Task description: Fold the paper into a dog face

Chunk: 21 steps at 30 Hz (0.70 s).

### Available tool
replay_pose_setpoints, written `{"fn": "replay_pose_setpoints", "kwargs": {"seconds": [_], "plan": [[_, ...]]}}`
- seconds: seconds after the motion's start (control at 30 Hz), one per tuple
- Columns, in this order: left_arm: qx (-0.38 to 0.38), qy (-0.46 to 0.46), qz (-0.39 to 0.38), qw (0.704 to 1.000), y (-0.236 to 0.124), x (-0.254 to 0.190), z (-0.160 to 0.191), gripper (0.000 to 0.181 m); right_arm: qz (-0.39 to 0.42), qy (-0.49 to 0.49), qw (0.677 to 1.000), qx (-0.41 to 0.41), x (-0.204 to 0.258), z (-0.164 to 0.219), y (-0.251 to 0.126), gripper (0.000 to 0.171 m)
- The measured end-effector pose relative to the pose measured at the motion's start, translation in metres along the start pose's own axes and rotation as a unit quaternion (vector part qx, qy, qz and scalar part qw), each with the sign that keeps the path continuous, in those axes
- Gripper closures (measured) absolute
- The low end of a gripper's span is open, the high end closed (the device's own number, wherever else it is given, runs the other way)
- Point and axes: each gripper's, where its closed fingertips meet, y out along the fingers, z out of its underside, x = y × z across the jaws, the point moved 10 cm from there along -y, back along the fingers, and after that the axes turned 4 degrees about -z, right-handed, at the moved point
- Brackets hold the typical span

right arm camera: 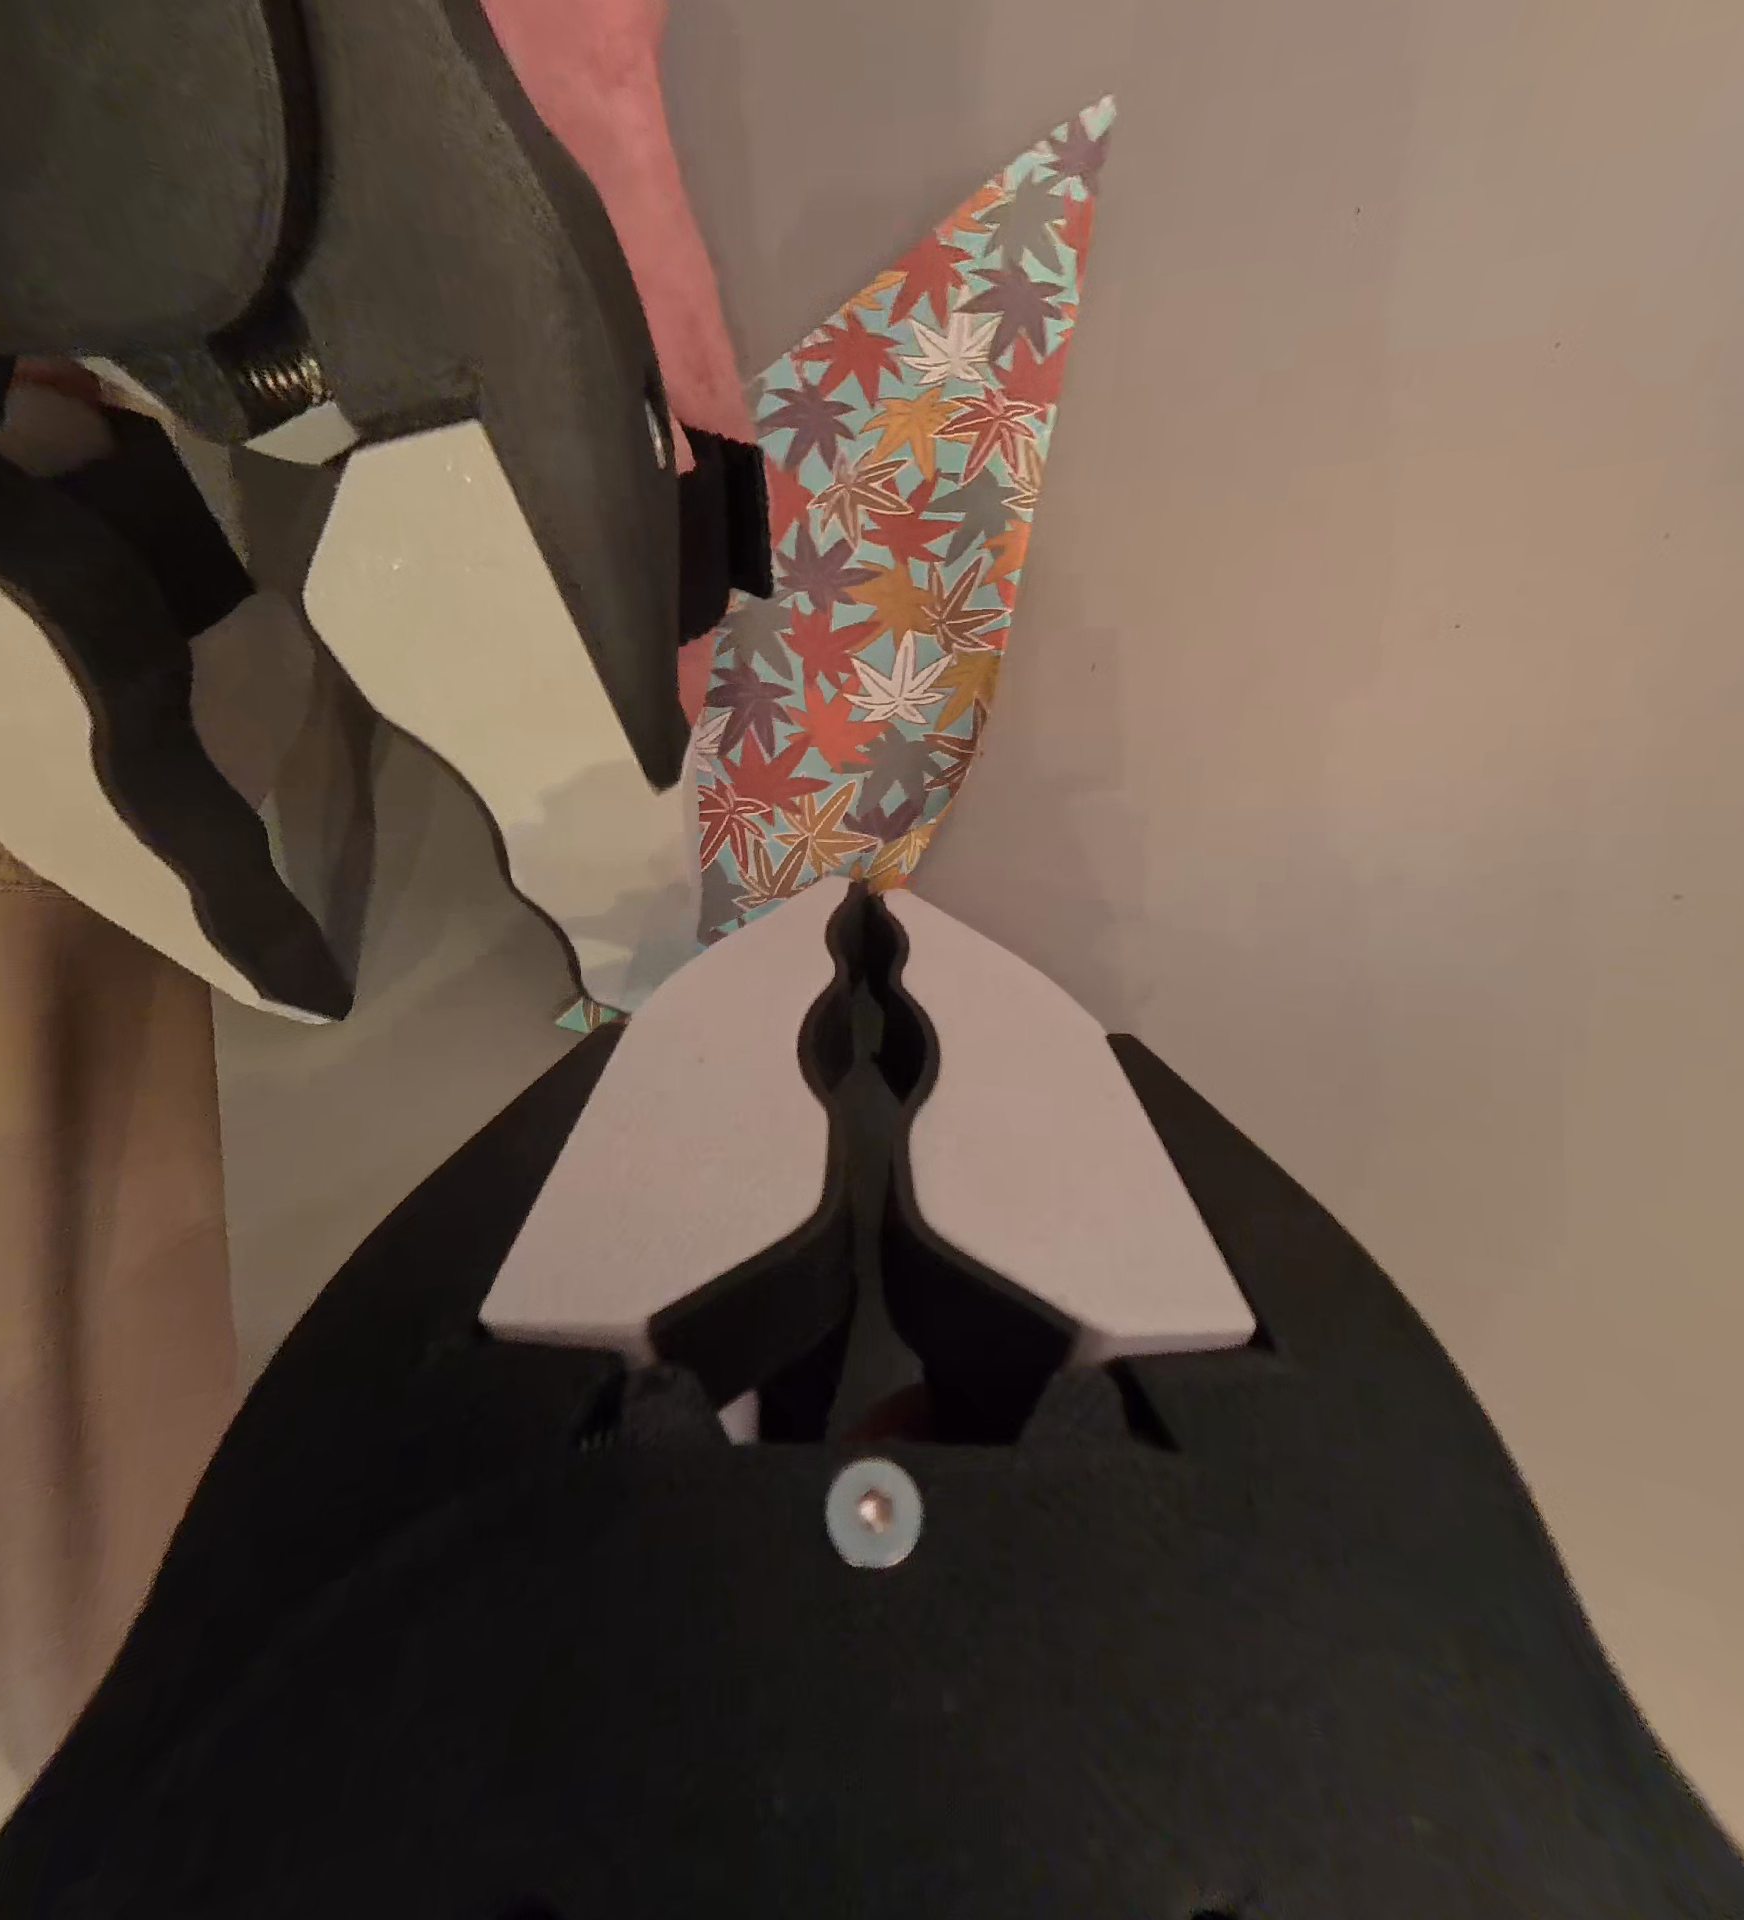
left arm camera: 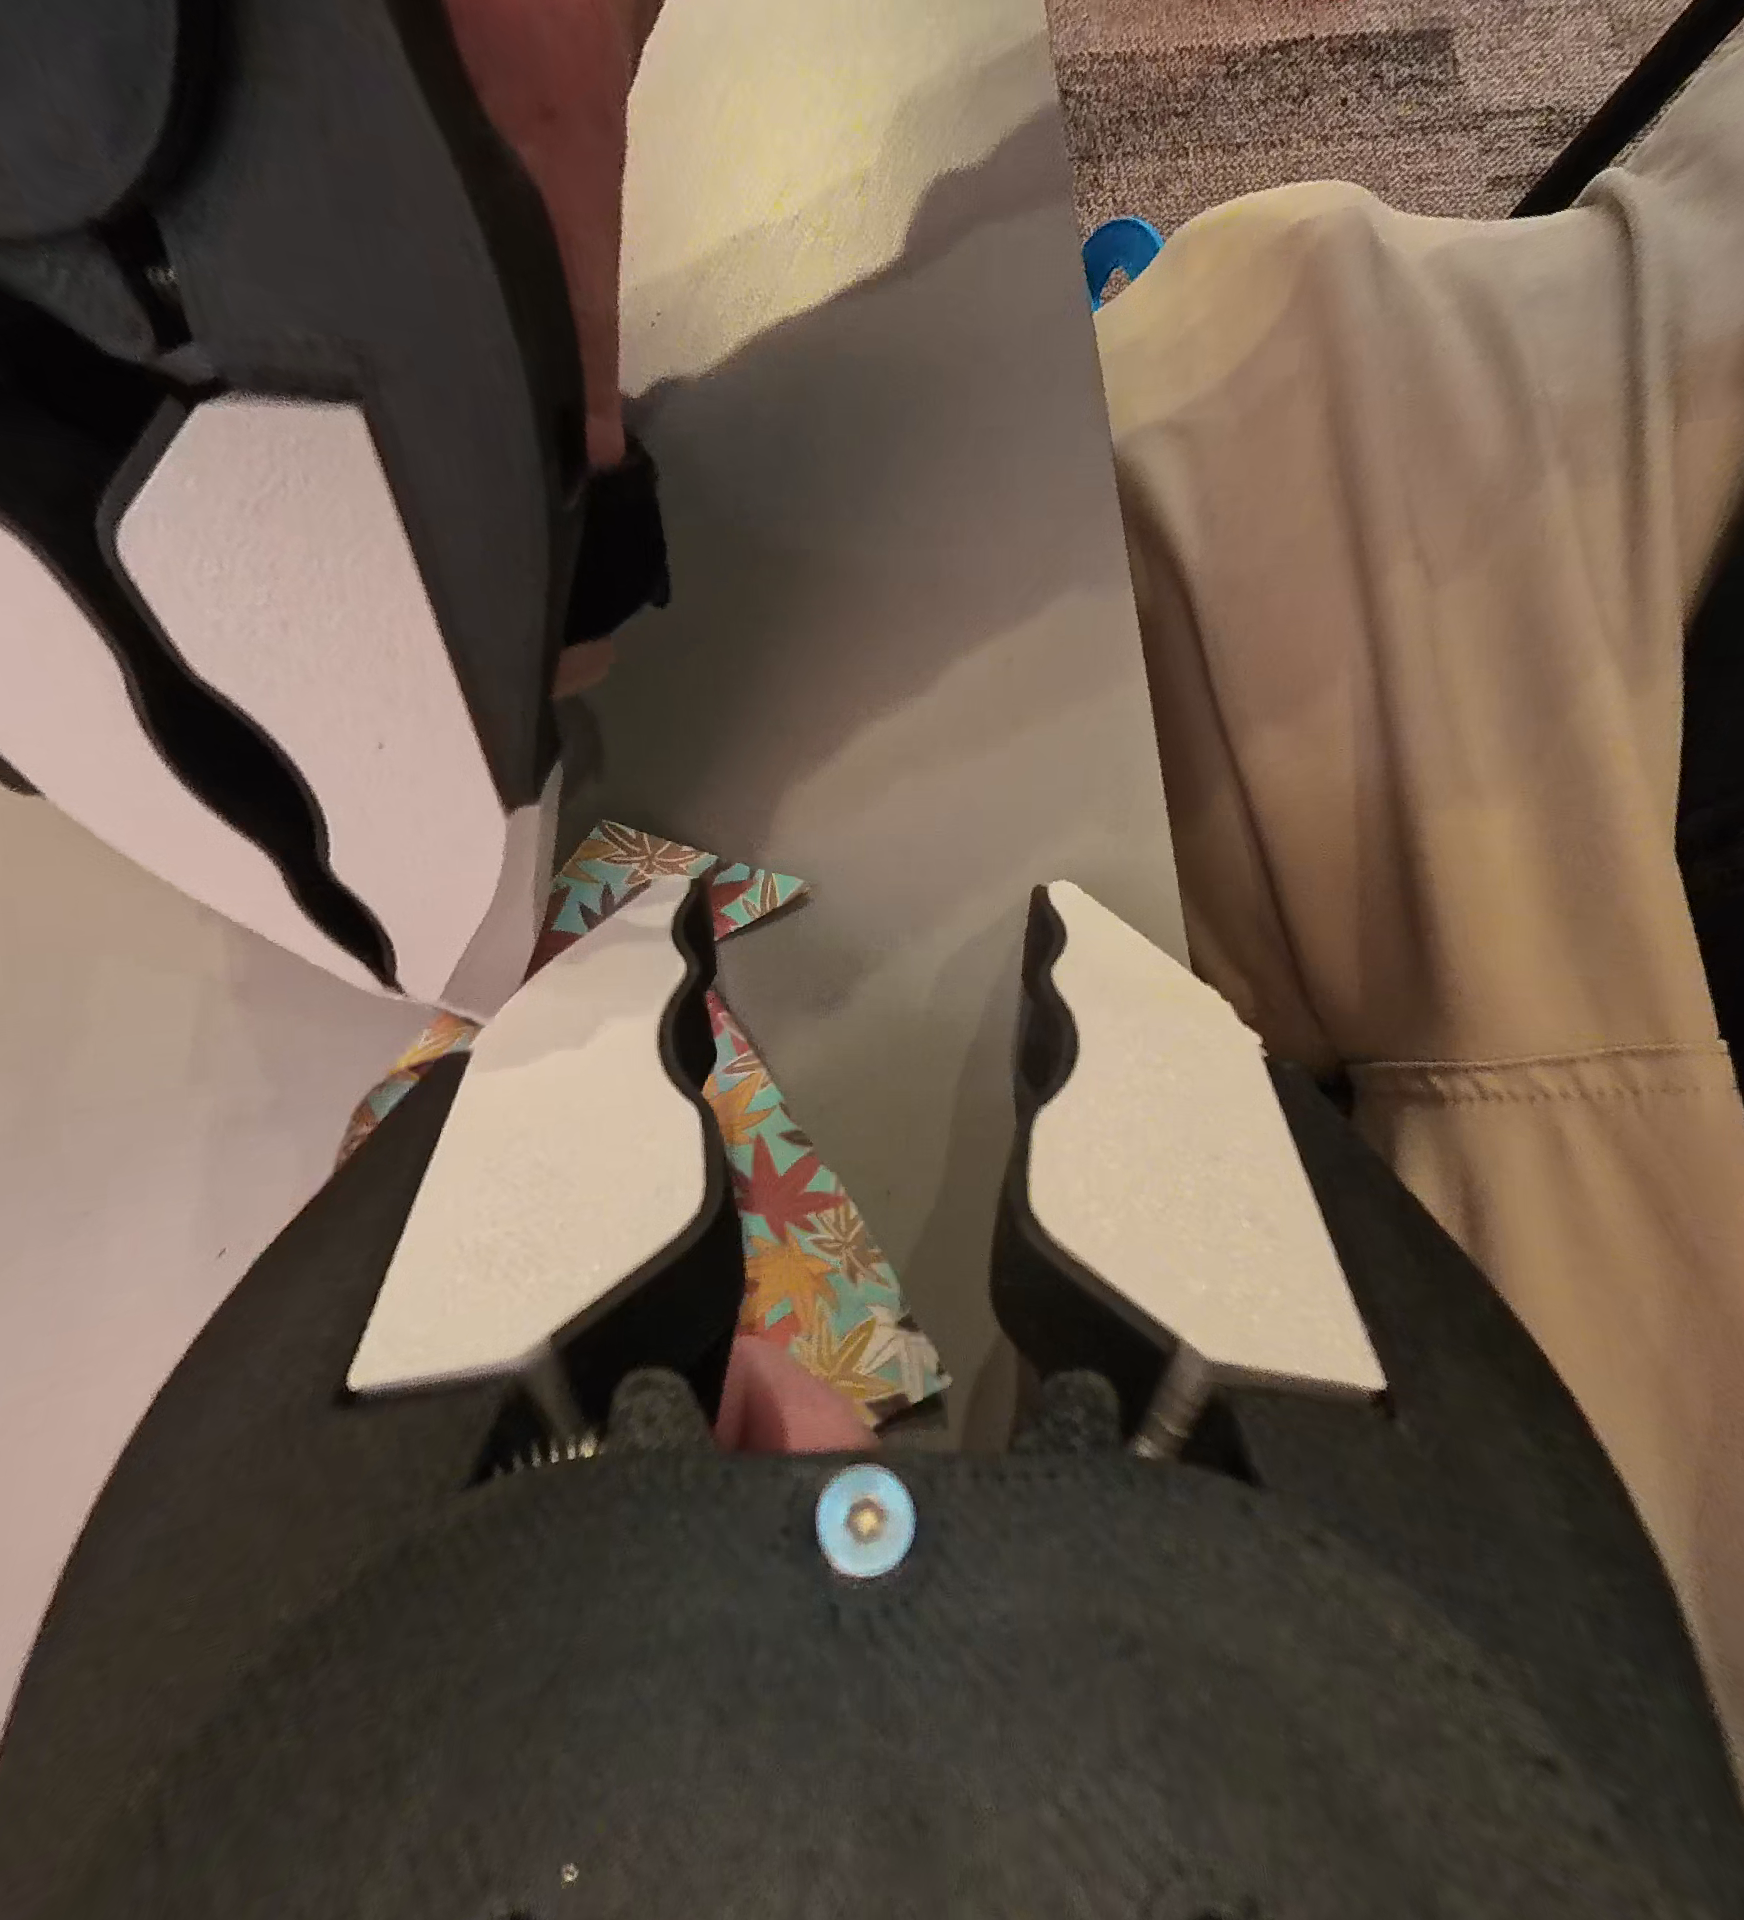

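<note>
While the right gripper [right arm camera: 863, 894] pinched a corner of the leaf-patterned paper [right arm camera: 899, 582] on the white table [right arm camera: 1419, 623], seemingly anchoring it (for creasing), the left gripper [left arm camera: 873, 904] hovered, fingers apart.

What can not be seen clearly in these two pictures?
- Left wrist view: much of the paper is hidden by the left gripper.
- Right wrist view: the paper's near end is hidden behind the right gripper, so a grip cannot be confirmed.
- Neither view shows the whole fold shape.
</note>
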Motion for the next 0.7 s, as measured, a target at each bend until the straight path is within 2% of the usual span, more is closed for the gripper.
{"fn": "replay_pose_setpoints", "kwargs": {"seconds": [0.03,0.1,0.13,0.27,0.47,0.7], "plan": [[-0.001,0.001,0.003,1.000,0.000,0.000,0.000,0.127,0.007,-0.002,1.000,0.002,-0.001,-0.002,0.001,0.171],[-0.008,0.006,0.011,1.000,0.000,-0.004,0.000,0.141,0.012,-0.005,1.000,0.004,-0.005,-0.007,0.004,0.171],[-0.007,0.005,0.009,1.000,0.001,-0.005,-0.001,0.142,0.011,-0.006,1.000,0.006,-0.006,-0.009,0.006,0.171],[-0.006,0.009,0.009,1.000,0.000,-0.005,-0.001,0.142,0.018,-0.020,1.000,0.015,-0.009,-0.015,0.006,0.171],[-0.007,0.015,0.012,1.000,0.000,-0.004,-0.001,0.142,-0.084,-0.015,0.996,-0.034,0.006,-0.005,-0.008,0.171],[-0.005,0.015,0.012,1.000,0.000,-0.005,0.000,0.142,-0.090,-0.018,0.996,-0.004,0.003,-0.006,0.007,0.171]]}}
